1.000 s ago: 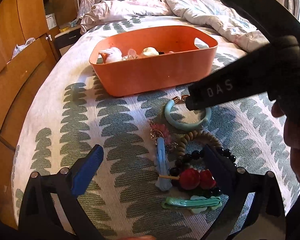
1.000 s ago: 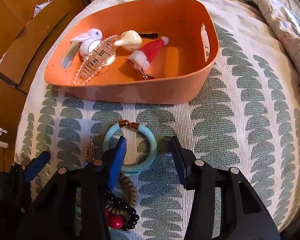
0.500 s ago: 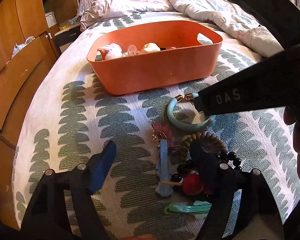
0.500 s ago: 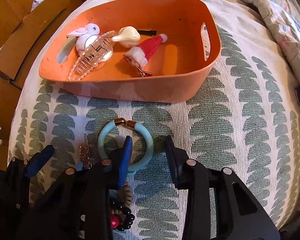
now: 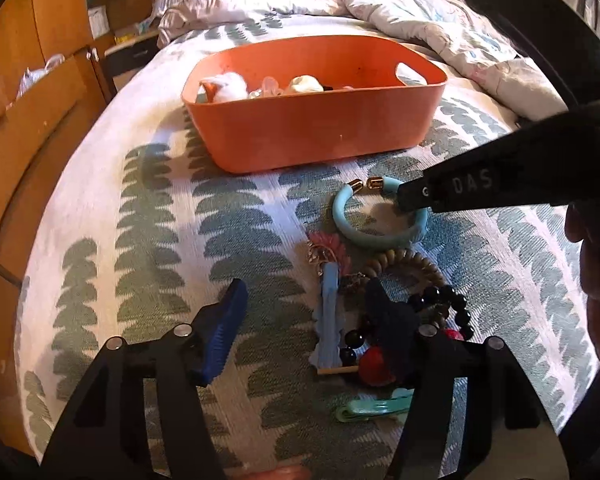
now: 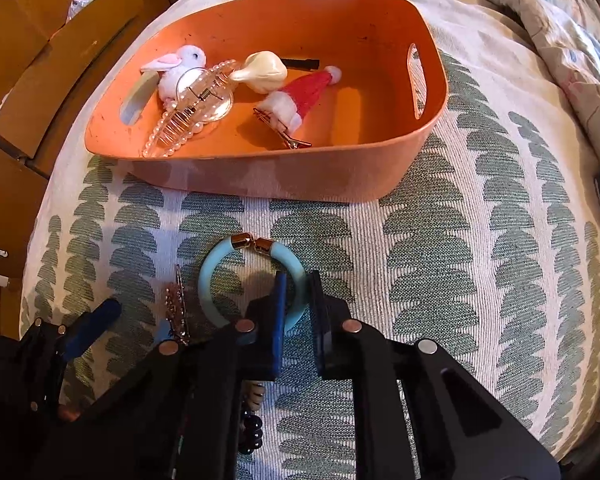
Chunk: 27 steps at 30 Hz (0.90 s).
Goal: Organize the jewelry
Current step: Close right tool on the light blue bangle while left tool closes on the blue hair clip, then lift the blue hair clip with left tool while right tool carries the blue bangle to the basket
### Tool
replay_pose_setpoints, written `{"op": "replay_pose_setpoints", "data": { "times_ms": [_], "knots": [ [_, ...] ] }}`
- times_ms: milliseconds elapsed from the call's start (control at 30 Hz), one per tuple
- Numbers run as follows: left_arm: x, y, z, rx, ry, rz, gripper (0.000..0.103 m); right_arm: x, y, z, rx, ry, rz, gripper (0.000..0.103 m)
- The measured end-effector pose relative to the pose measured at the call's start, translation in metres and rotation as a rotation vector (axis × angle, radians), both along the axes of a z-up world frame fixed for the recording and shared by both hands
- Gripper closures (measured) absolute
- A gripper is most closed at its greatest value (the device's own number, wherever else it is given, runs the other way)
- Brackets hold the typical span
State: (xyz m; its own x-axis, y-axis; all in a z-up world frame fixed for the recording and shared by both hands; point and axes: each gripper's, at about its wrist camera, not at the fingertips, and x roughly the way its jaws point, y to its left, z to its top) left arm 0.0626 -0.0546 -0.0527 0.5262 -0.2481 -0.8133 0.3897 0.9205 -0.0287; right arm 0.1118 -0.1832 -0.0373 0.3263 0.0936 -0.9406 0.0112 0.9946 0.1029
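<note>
A light blue bangle [image 6: 219, 268] with gold end caps lies on the bedspread in front of the orange basket [image 6: 291, 176]. My right gripper [image 6: 297, 300] is shut on the bangle's right side; it also shows in the left wrist view [image 5: 414, 204], on the bangle [image 5: 360, 236]. My left gripper [image 5: 308, 320] is open and empty, low over a pile with a blue clip [image 5: 330, 320], a wooden bead bracelet [image 5: 404, 260], black beads and a red cherry piece [image 5: 374, 368]. The basket [image 5: 320, 136] holds a bunny clip [image 6: 179, 64], a pearl claw clip, a cream shell clip and a Santa hat clip [image 6: 300, 96].
A crumpled duvet [image 5: 400, 8] lies behind the basket. Wooden cabinets [image 5: 23, 80] stand along the bed's left side. A teal clip [image 5: 372, 406] lies nearest me. The left gripper shows at the lower left of the right wrist view [image 6: 79, 332].
My right gripper's jaws have closed from wide open onto the bangle's right side. The left gripper has shifted slightly forward over the pile.
</note>
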Motion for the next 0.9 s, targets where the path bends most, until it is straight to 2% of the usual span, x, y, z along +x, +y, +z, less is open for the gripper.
{"op": "replay_pose_setpoints", "data": {
  "times_ms": [100,267,367,467,500,633,900],
  "knots": [
    [-0.001,0.001,0.001,-0.014,0.014,0.006,0.041,0.0,0.001,0.0,-0.002,0.001,0.0,0.091],
    [0.0,0.003,0.002,0.019,0.008,0.023,0.042,0.001,0.001,-0.001,-0.002,0.0,-0.002,0.092],
    [0.002,0.003,0.0,0.024,0.022,0.017,0.054,0.002,0.003,-0.001,-0.007,-0.003,0.001,0.092],
    [0.002,-0.001,0.0,0.031,0.024,0.005,0.062,0.001,0.004,-0.001,-0.006,-0.004,0.0,0.092],
    [0.003,-0.002,0.0,0.027,0.029,-0.004,0.067,0.001,0.004,0.0,-0.005,-0.005,-0.001,0.092],
    [0.004,-0.005,-0.001,0.027,0.038,-0.018,0.076,0.001,0.004,0.0,-0.002,-0.005,-0.002,0.092],
    [0.01,-0.009,-0.004,0.043,0.046,-0.021,0.08,0.002,0.005,-0.001,-0.003,-0.002,0.0,0.092]
  ]
}}
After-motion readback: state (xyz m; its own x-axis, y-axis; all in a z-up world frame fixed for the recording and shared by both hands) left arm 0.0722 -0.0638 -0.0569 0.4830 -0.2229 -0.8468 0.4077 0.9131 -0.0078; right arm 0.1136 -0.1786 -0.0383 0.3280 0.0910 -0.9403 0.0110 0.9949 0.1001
